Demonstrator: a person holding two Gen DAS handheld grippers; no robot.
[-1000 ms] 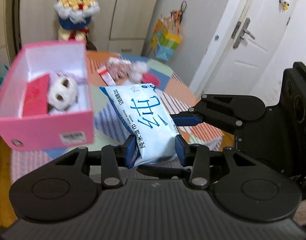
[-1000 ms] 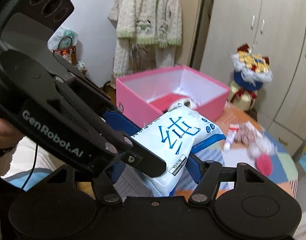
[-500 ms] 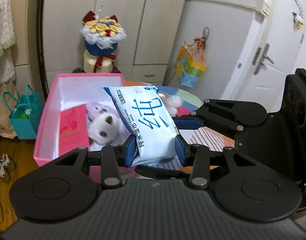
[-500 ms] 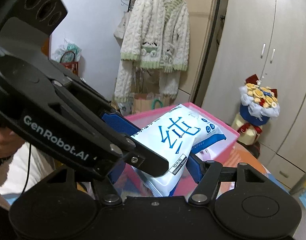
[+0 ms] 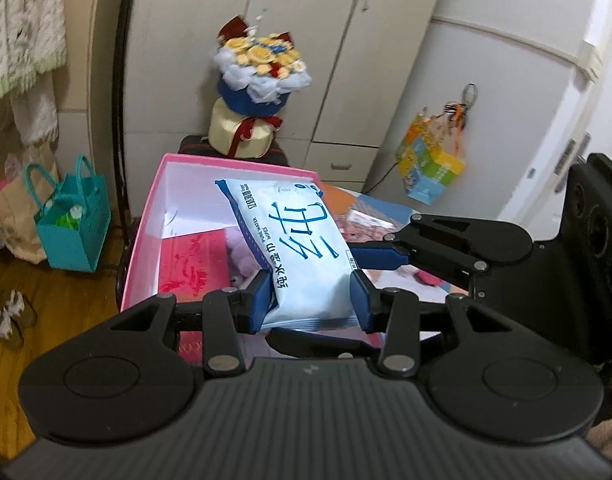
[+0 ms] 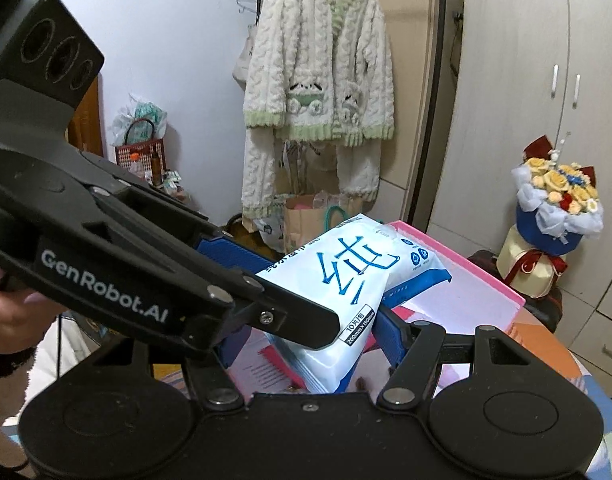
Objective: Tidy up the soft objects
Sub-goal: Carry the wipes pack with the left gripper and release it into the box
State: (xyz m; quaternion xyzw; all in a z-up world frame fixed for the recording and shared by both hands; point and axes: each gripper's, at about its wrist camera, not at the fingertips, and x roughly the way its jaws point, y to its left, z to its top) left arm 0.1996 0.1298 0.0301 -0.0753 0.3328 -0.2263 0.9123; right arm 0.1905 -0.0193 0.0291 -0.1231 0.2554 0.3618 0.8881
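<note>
A pack of wipes point(image 5: 301, 256) is held by both grippers, the left gripper point(image 5: 310, 300) and right gripper point(image 6: 306, 344), fingers closed on its near end. Its long axis is pointed forward, over the open pink box point(image 5: 145, 240) directly below.

A home bedroom: wardrobe doors point(image 5: 306, 40), hanging knitted cardigan point(image 6: 318, 80), flower bouquet point(image 5: 261, 68), wooden floor point(image 5: 45, 300).

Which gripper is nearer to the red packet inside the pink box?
Left. The left gripper holds the wipes pack just beside the red packet; the right gripper grips the pack from its far side, away from the packet.
</note>
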